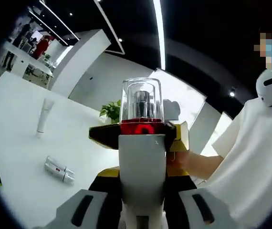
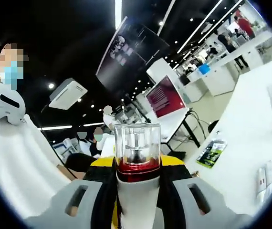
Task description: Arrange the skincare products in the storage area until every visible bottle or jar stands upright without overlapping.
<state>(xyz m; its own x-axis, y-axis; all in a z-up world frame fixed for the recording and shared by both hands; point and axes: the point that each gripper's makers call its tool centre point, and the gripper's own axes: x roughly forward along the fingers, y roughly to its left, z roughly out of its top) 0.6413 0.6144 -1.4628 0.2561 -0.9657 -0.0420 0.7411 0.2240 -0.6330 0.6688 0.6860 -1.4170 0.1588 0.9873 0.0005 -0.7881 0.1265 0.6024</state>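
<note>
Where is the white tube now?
In the left gripper view the white tube stands upright on the white table at left, beyond the lying silver bottle.

White pump bottle (image 1: 141,143) with clear cap, red collar, upright; white tube (image 1: 45,115) standing, two small tubes (image 1: 58,170) flat.

White table (image 1: 16,124) carries an upright tube (image 1: 45,114); nearer than the tube, a silver bottle (image 1: 58,170) lies flat.

Both grippers, the left gripper (image 1: 142,143) and the right gripper (image 2: 137,183), squeeze one pump bottle (image 1: 141,102) between them, held up high.
</note>
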